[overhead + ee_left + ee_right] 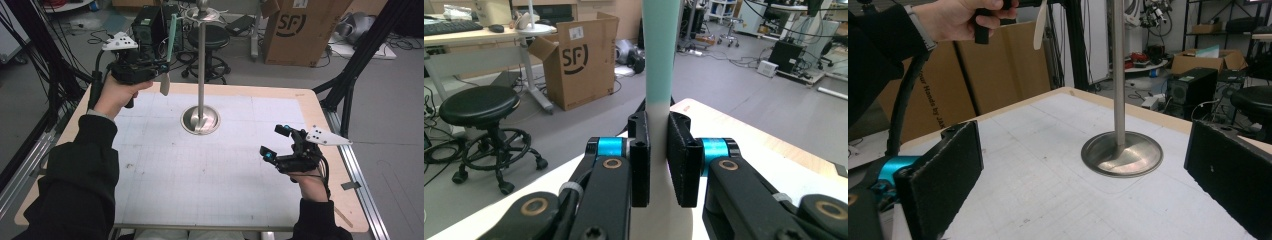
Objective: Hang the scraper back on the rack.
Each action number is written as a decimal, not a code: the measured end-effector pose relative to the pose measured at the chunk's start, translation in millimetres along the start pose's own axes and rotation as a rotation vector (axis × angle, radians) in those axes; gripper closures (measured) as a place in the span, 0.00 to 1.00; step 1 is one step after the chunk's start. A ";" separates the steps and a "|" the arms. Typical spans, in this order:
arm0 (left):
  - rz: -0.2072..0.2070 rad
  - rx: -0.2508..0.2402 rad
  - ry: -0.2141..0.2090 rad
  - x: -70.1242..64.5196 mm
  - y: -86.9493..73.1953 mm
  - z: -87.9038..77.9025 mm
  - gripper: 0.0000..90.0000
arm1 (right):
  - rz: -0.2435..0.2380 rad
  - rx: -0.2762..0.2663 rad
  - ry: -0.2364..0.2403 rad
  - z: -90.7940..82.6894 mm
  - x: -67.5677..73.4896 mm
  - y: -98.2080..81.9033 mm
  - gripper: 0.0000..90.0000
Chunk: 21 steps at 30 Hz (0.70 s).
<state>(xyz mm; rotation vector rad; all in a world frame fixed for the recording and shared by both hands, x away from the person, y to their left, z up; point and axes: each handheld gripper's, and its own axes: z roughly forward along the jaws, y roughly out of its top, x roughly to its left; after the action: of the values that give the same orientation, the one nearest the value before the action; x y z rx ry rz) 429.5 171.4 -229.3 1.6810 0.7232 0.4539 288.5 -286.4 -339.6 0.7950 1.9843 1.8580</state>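
A utensil (171, 37) with a teal handle and a pale lower end is held upright above the table's far left edge. My left gripper (165, 67) is shut on it, and in the left gripper view both pads press its pale part (659, 130) while the teal handle rises above. A metal stand (201, 65) with a round base (200, 121) and hooks at the top rises from the white mat (200, 170), to the right of the utensil. My right gripper (274, 142) hovers low at the right, open with nothing between its pads (948, 170); the stand's base (1122, 154) lies beyond them.
Behind the table stand a black stool (207, 37), a computer tower (150, 25) and a cardboard box (300, 27). Black frame struts (350, 85) rise by the table's right far corner. A metal rail runs along each side of the wooden table (330, 125).
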 end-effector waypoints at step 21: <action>0.022 0.029 0.044 -11.1 -4.3 15.0 0.70 | 0.012 0.003 0.006 0.2 1.0 -0.2 0.01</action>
<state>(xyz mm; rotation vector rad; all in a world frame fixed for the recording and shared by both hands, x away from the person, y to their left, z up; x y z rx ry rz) 430.1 153.5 -236.0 1.7120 0.7469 0.4998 287.8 -285.7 -339.6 0.8054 1.9906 1.8665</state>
